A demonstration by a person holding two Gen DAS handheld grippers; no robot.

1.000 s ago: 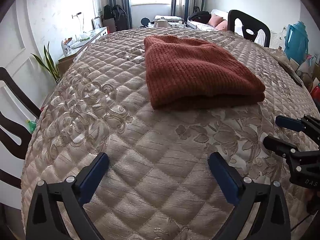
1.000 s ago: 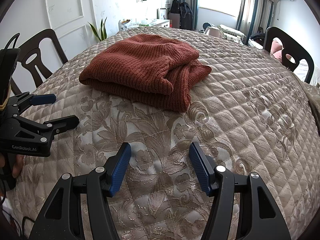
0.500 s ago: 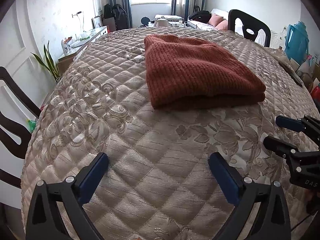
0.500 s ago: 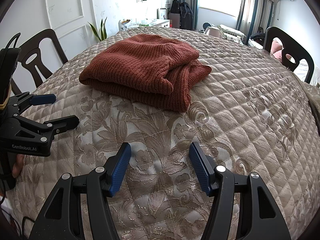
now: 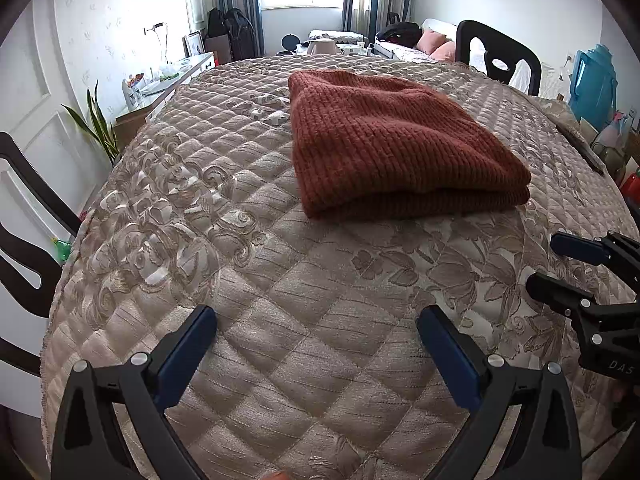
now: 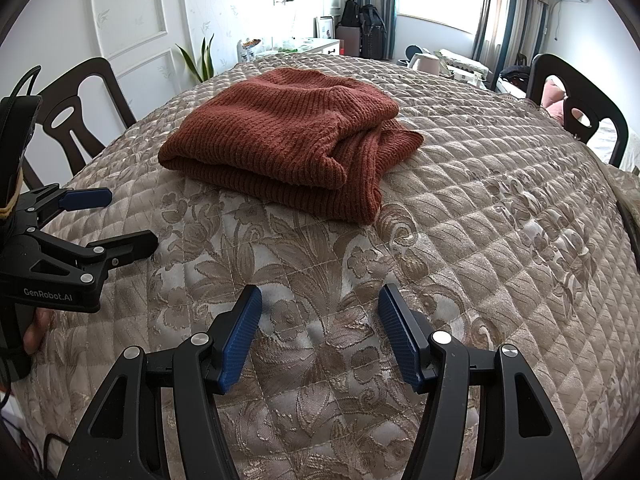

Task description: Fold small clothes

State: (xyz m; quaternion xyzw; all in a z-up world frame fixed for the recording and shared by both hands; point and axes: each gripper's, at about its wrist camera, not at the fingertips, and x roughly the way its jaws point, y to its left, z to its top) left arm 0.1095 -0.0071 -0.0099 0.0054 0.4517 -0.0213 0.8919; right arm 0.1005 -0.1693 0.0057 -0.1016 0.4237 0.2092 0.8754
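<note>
A rust-red knitted sweater [image 5: 384, 148] lies folded in a thick stack on the quilted beige table cover [image 5: 248, 264]. It also shows in the right wrist view [image 6: 288, 136], with a loose folded edge at its right side. My left gripper [image 5: 316, 328] is open and empty, held above the cover well short of the sweater. My right gripper [image 6: 320, 312] is open and empty, also short of the sweater. Each gripper shows in the other's view: the right one at the right edge [image 5: 560, 264], the left one at the left edge [image 6: 120, 220].
Dark wooden chairs stand around the table: one at the left [image 5: 24, 240], one at the far right [image 5: 496, 52], and others in the right wrist view [image 6: 80, 108] [image 6: 576, 104]. A plant [image 5: 98, 128] and a white sideboard [image 5: 168, 84] stand by the left wall.
</note>
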